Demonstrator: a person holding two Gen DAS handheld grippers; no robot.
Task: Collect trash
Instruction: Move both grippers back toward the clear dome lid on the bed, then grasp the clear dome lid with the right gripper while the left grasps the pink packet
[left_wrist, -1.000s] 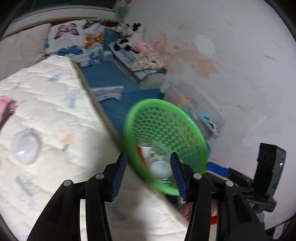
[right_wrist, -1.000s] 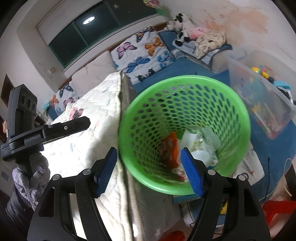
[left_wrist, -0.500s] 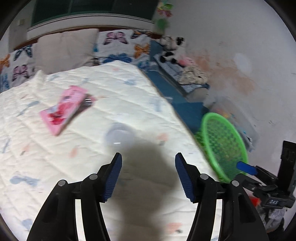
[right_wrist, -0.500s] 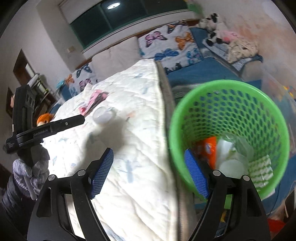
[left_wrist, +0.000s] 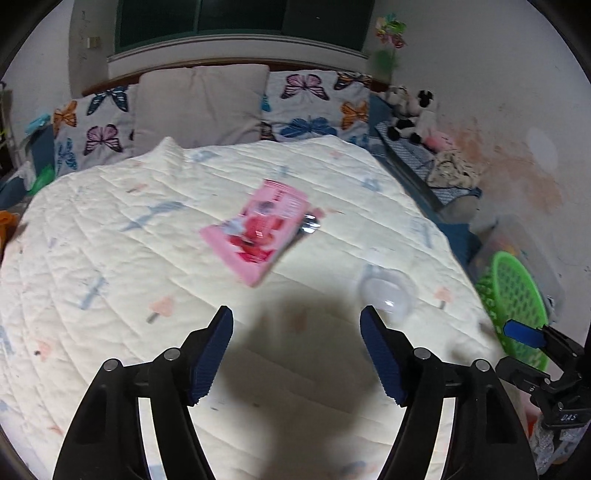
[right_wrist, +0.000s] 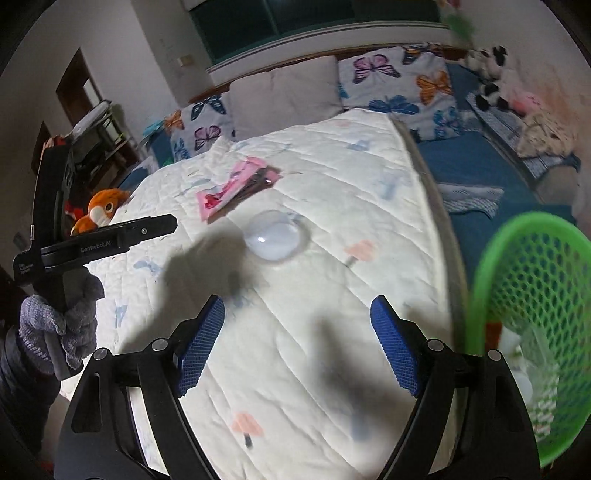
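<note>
Both grippers are swinging away from the green perforated plastic basket (left_wrist: 511, 295) toward the quilted white mattress (left_wrist: 110, 240). Left wrist view: my left gripper (left_wrist: 296, 350) is opening, nothing between its jaws; pink foil snack wrapper (left_wrist: 258, 229) is lying mid-bed, light and crinkly, best pinched at an edge. Right wrist view: my right gripper (right_wrist: 297, 343) is standing wide, empty; clear plastic cup lid (right_wrist: 275, 240), thin, slippery, is lying ahead. Butterfly pillows (right_wrist: 388, 85) are lining the headboard.

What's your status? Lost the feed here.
Left gripper opening, empty; right gripper open, empty. Pink wrapper, clear cup on quilt. Path clear.
</note>
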